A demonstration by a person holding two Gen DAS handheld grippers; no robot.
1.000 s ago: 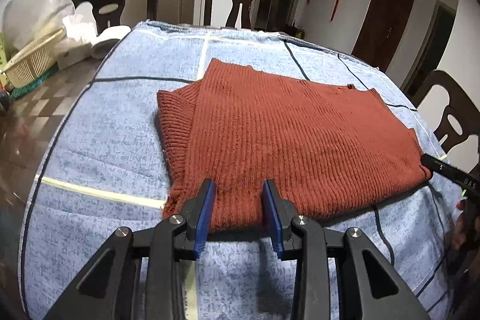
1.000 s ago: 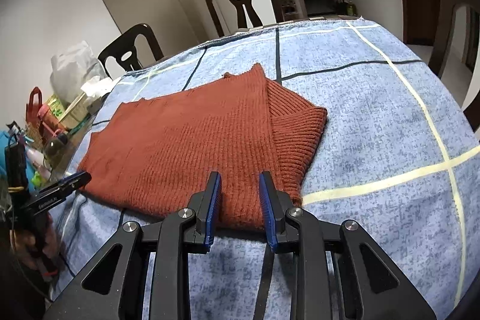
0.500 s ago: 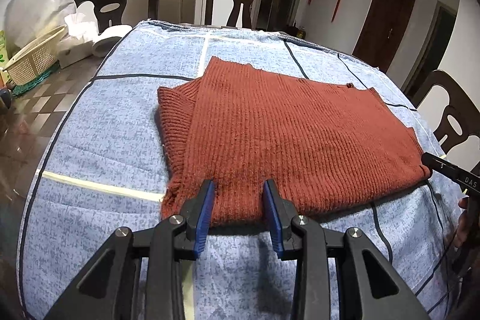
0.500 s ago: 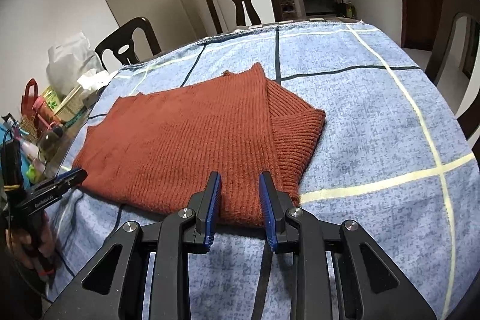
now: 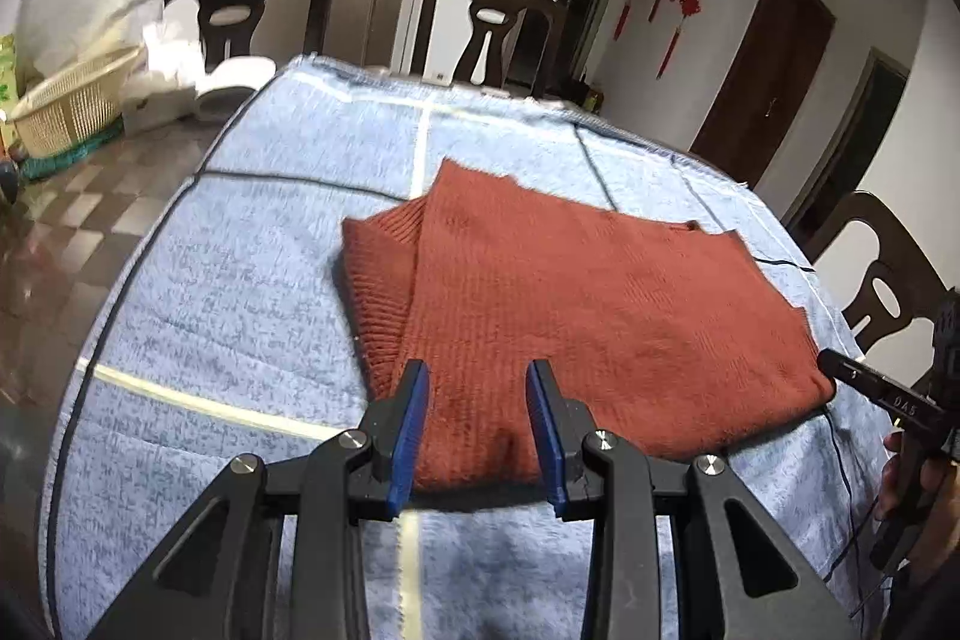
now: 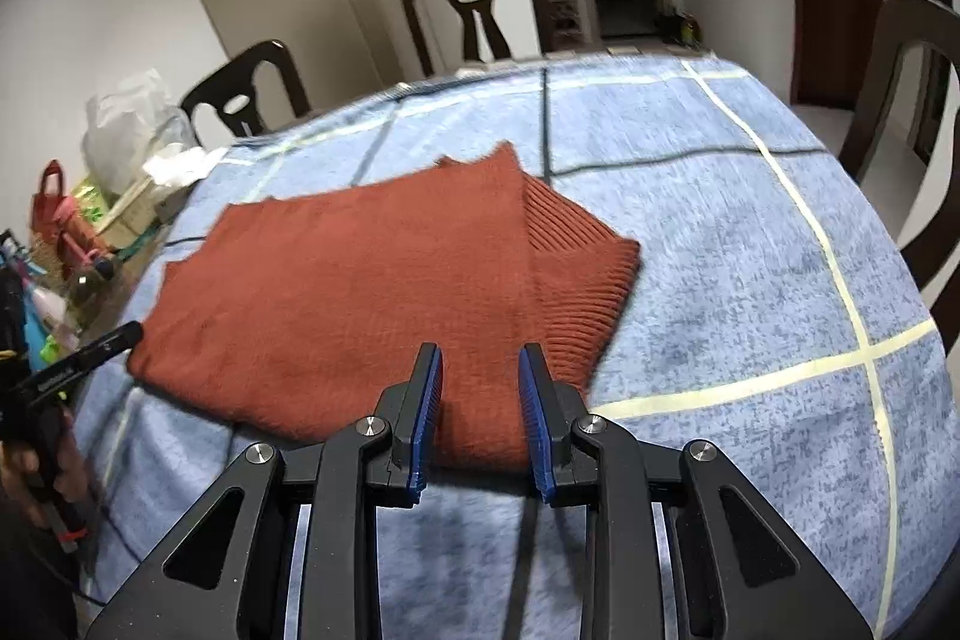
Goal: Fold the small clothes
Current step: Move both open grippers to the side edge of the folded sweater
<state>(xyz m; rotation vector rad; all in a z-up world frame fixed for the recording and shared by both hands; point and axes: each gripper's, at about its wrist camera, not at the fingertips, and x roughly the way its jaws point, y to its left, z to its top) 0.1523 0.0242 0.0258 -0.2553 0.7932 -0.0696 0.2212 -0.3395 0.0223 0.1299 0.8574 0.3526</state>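
Observation:
A rust-red knitted sweater point(image 5: 588, 316) lies folded flat on the blue checked tablecloth point(image 5: 240, 292); a ribbed sleeve layer sticks out at one end. My left gripper point(image 5: 477, 382) is open and empty, its blue pads just over the sweater's near edge. My right gripper point(image 6: 480, 370) is open and empty over the near edge at the ribbed end of the sweater point(image 6: 372, 292). Each gripper shows at the side of the other's view: the right gripper point(image 5: 864, 382) and the left gripper point(image 6: 90, 352).
Dark wooden chairs point(image 5: 486, 28) stand around the table. A wicker basket point(image 5: 66, 112), white bags and tissue sit on the left. Bottles and a red bag point(image 6: 54, 214) crowd the left table end in the right wrist view. The tablecloth point(image 6: 750, 250) spreads right.
Both grippers have moved slightly forward and lower toward the sweater's near edge. They stay open. The sweater has not moved.

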